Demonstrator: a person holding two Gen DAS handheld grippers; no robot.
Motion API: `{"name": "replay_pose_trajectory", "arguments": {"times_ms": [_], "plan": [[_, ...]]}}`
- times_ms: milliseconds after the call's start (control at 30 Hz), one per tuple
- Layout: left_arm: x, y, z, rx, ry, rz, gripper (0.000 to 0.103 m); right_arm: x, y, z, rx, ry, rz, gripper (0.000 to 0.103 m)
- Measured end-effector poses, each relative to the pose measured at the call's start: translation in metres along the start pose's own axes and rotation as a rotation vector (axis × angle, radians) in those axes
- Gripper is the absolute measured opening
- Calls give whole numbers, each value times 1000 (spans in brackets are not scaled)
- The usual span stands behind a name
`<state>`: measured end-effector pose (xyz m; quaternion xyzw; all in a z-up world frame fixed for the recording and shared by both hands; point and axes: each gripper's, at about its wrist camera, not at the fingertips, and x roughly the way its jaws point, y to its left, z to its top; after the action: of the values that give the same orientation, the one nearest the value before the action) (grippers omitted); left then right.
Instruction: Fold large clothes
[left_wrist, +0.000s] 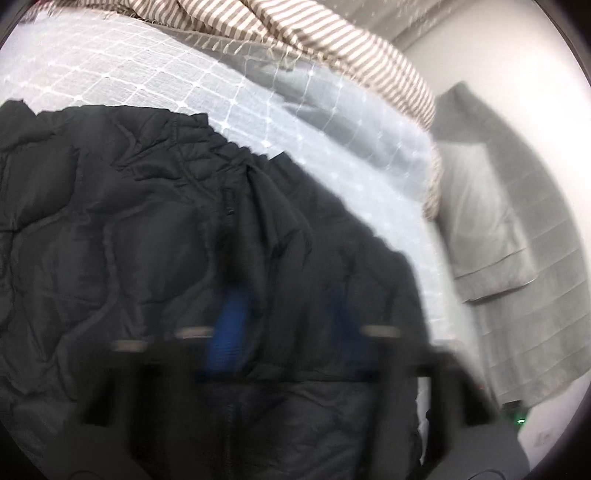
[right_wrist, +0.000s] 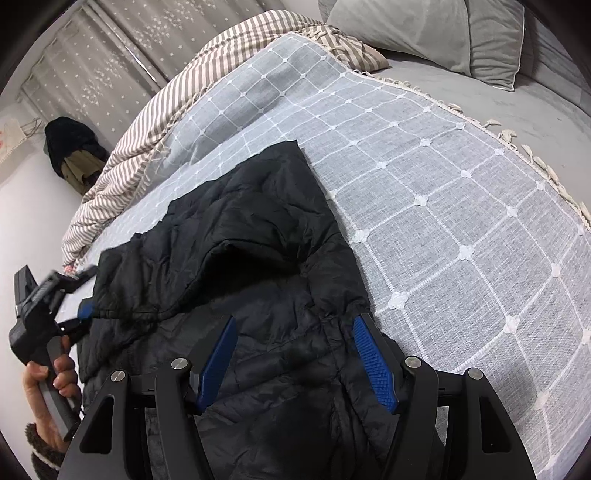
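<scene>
Jaws of the right gripper (right_wrist: 295, 360) stand wide apart, resting over the near hem of a black quilted puffer jacket (right_wrist: 236, 280) without pinching it. At the jacket's left edge, the left gripper (right_wrist: 85, 309) has its jaws nearly shut, seemingly on that edge, though blur hides the contact. The jacket lies spread on a bed under a grey checked cotton bedspread (right_wrist: 461, 206). Grasping for a fold appears under way; next, the right jaws likely need to close on fabric.

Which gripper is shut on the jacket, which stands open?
The left gripper pinches the black jacket's edge; the right gripper stands open over its gathered waist.
</scene>
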<state>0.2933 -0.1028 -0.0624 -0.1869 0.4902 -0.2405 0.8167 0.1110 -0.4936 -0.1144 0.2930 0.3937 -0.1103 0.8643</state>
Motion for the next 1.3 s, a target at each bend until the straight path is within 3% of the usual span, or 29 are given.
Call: {"name": "replay_pose_trajectory", "arguments": {"times_ms": [67, 133, 200, 267, 367, 433, 500, 533, 600, 667, 800, 867, 900, 967, 1067, 1200, 1233, 1267, 1300], "plan": [[-7, -1, 1, 1, -22, 3, 10, 3, -1, -1, -8, 2, -25, 66], [-28, 0, -1, -2, -99, -25, 10, 5, -2, -1, -16, 4, -55, 66], [-42, 7, -3, 3, -148, 6, 10, 7, -5, -1, -17, 4, -77, 66], [-42, 18, -3, 11, -163, 123, 14, 8, -8, 0, -10, 6, -79, 66], [-17, 42, -3, 35, -30, 366, 18, 9, -11, 0, -1, 5, -83, 66], [-24, 54, -4, 13, -43, 341, 20, 8, -10, 1, -8, 1, -90, 66], [-45, 57, -5, 4, -134, 316, 27, 4, -9, 5, -20, -26, -95, 66], [-54, 56, -5, 16, -175, 304, 32, 1, -8, 9, -26, -47, -95, 66], [-69, 47, -4, 63, -244, 242, 33, -5, -4, 18, -37, -92, -86, 66], [-73, 35, -4, 129, -269, 199, 35, -5, 4, 29, -59, -130, -75, 66], [-47, 15, -6, 251, -216, 196, 37, 9, 26, 44, -129, -177, -47, 66], [-26, 17, -9, 275, -159, 205, 37, 24, 36, 47, -171, -164, -56, 65], [-19, 18, -9, 302, -145, 170, 37, 31, 38, 47, -187, -154, -61, 65], [-2, 25, -16, 313, -94, 209, 37, 46, 37, 45, -205, -126, -87, 65], [4, 31, -24, 329, -89, 226, 37, 70, 19, 41, -178, -48, -159, 65], [-6, 27, -28, 341, -75, 246, 37, 75, -4, 42, -78, 5, -104, 65], [-11, 26, -29, 345, -72, 248, 42, 68, -3, 43, -80, -3, -108, 65], [-19, 23, -31, 351, -67, 251, 57, 62, -2, 43, -89, -16, -107, 65], [-24, 21, -33, 350, -67, 251, 65, 55, 0, 43, -101, -28, -100, 65]]}}
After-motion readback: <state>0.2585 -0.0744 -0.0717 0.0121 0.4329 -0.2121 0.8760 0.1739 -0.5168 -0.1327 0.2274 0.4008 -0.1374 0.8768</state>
